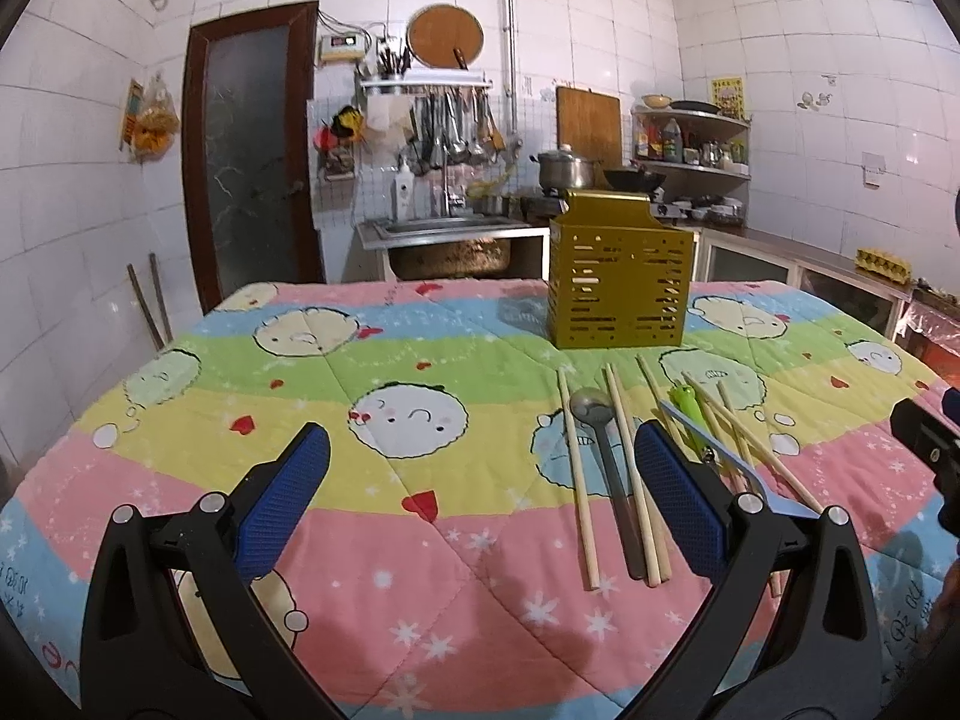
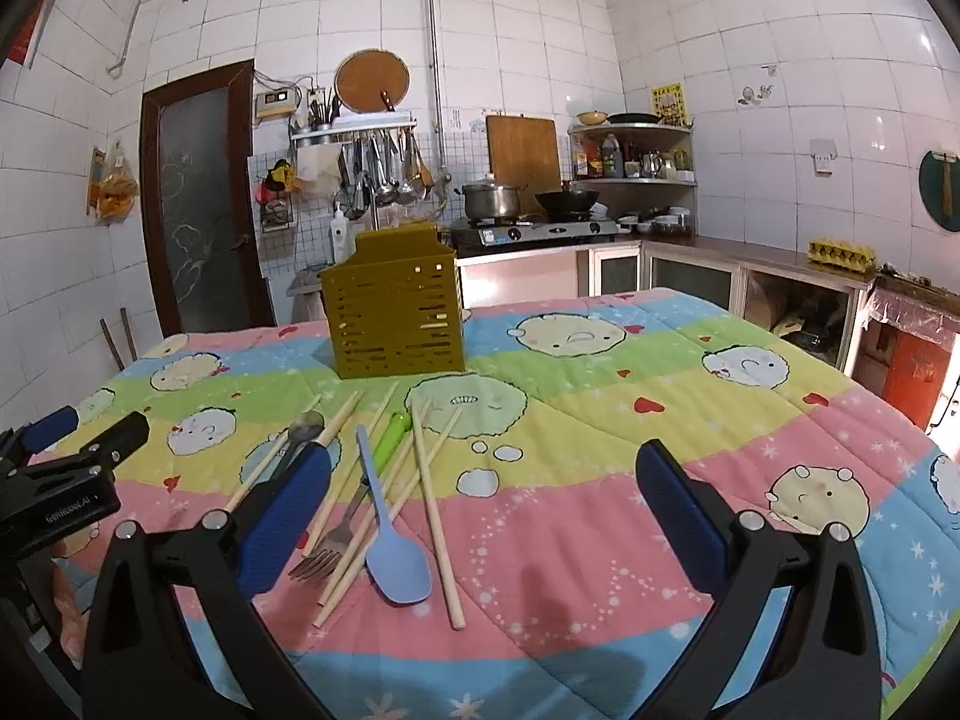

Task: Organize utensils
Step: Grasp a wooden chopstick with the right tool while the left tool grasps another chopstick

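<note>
Both tongs (image 1: 480,498) (image 2: 483,516) agape, empty; two spoons (image 2: 393,558) (image 1: 591,405), one fork (image 2: 324,552).

One slotted holder (image 2: 393,306), seven chopsticks (image 2: 437,516), one blue spoon (image 2: 393,558), one metal spoon (image 1: 591,405), one fork (image 2: 327,552)

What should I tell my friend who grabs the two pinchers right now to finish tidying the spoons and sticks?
Left gripper: open, holding nothing, above the quilt.
Right gripper: open, holding nothing, just right of the pile.
The yellow slotted holder stands upright behind the utensils; what is inside cannot be seen.
Loose on the quilt: wooden chopsticks, a metal spoon, a blue spoon and a green-handled fork, some crossing each other.
Done: nothing that shows.
Left: pick up every piece and drop it in the holder. The lone chopstick on the right looks easiest to start with.
</note>
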